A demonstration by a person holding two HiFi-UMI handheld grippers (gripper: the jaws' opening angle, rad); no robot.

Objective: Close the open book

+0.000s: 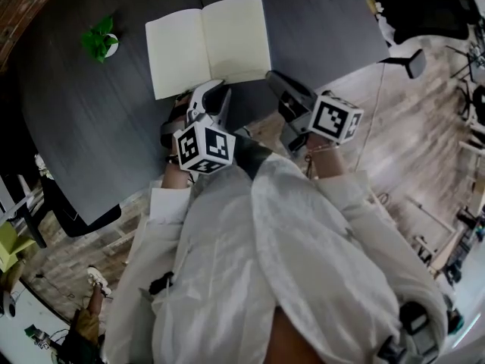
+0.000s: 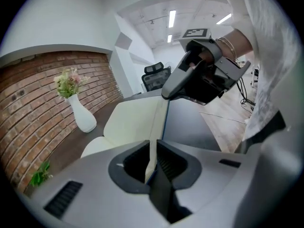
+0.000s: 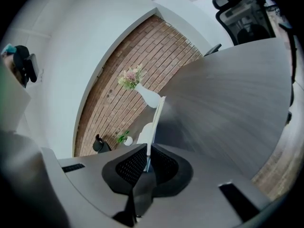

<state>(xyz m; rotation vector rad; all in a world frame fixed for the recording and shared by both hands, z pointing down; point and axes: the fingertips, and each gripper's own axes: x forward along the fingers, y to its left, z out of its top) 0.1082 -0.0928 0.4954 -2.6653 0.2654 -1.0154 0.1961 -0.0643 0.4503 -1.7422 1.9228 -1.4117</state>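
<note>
An open book (image 1: 208, 44) with blank cream pages lies on the dark table (image 1: 83, 127). My left gripper (image 1: 212, 88) sits at the book's near edge by the spine. In the left gripper view it (image 2: 151, 159) is shut on a thin cream leaf of the book (image 2: 128, 122), which stands on edge between the pads. My right gripper (image 1: 271, 76) is at the book's near right corner. In the right gripper view it (image 3: 147, 159) is shut on the book's thin edge (image 3: 157, 115), lifted and seen edge-on. From the left gripper view the right gripper (image 2: 167, 95) touches the same raised leaf.
A small green plant in a white pot (image 1: 101, 42) stands on the table's left part. A white vase with flowers (image 2: 78, 109) stands by the brick wall (image 2: 33, 103). An office chair (image 2: 156, 75) is beyond the table. The table's near edge runs just below both grippers.
</note>
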